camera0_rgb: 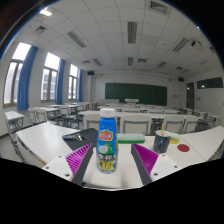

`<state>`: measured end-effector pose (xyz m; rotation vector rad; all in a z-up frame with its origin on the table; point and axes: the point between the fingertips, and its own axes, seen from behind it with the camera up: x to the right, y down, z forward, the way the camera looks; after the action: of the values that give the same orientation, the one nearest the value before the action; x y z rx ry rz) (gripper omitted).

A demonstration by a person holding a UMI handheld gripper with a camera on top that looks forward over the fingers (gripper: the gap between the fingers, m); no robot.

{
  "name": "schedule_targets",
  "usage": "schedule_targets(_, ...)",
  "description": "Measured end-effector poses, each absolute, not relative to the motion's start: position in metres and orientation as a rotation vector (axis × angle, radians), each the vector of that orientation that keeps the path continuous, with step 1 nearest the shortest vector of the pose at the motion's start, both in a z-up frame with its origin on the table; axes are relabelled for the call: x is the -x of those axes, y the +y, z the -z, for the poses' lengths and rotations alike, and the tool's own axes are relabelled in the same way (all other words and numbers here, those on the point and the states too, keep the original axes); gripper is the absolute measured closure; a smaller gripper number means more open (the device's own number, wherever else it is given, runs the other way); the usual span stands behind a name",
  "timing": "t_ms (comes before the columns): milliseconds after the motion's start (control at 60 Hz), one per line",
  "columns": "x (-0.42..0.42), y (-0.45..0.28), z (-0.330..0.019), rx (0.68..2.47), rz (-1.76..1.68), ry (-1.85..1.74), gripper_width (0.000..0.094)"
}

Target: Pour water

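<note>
A plastic bottle (107, 140) with a blue cap and a white, blue and green label stands upright on the white table (45, 140). It is between my gripper's (108, 166) two fingers, with a gap at either side of it. The magenta pads (80, 158) flank its lower half and do not press on it. A dark cup (162, 142) stands on the table beyond the right finger.
A black flat object (78, 134) lies beyond the left finger. A small red item (183, 147) lies right of the cup. Rows of classroom desks and chairs (60, 112) fill the room behind, with a green blackboard (135, 93) on the far wall.
</note>
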<state>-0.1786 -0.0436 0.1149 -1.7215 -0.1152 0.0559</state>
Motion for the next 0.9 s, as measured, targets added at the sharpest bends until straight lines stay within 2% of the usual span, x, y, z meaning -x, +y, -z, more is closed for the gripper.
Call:
schedule_targets(50, 0.188, -0.023, -0.110, 1.732, -0.029, -0.117, 0.0112)
schedule_targets(67, 0.165, -0.025, -0.110, 1.734, -0.022, -0.123, 0.0112)
schedule_targets(283, 0.205, 0.044, -0.085, 1.760, 0.083, -0.129, 0.0119)
schedule_targets(350, 0.202, 0.049, -0.082, 1.766, 0.067, -0.109, 0.0185)
schedule_targets(383, 0.196, 0.052, -0.079, 1.771, 0.083, -0.082, 0.0311)
schedule_targets(400, 0.193, 0.053, -0.078, 1.774, 0.087, -0.070, 0.0344)
schedule_targets(433, 0.192, 0.053, -0.081, 1.763, 0.071, -0.041, 0.0359)
schedule_targets(533, 0.192, 0.060, -0.076, 1.745, 0.059, -0.048, 0.0510)
schedule_targets(600, 0.195, 0.058, -0.081, 1.713, 0.037, -0.043, 0.0574)
schedule_targets(717, 0.201, 0.063, -0.083, 1.727, -0.105, 0.009, 0.0581)
schedule_targets(900, 0.160, 0.100, -0.124, 1.636, -0.544, 0.392, 0.0580)
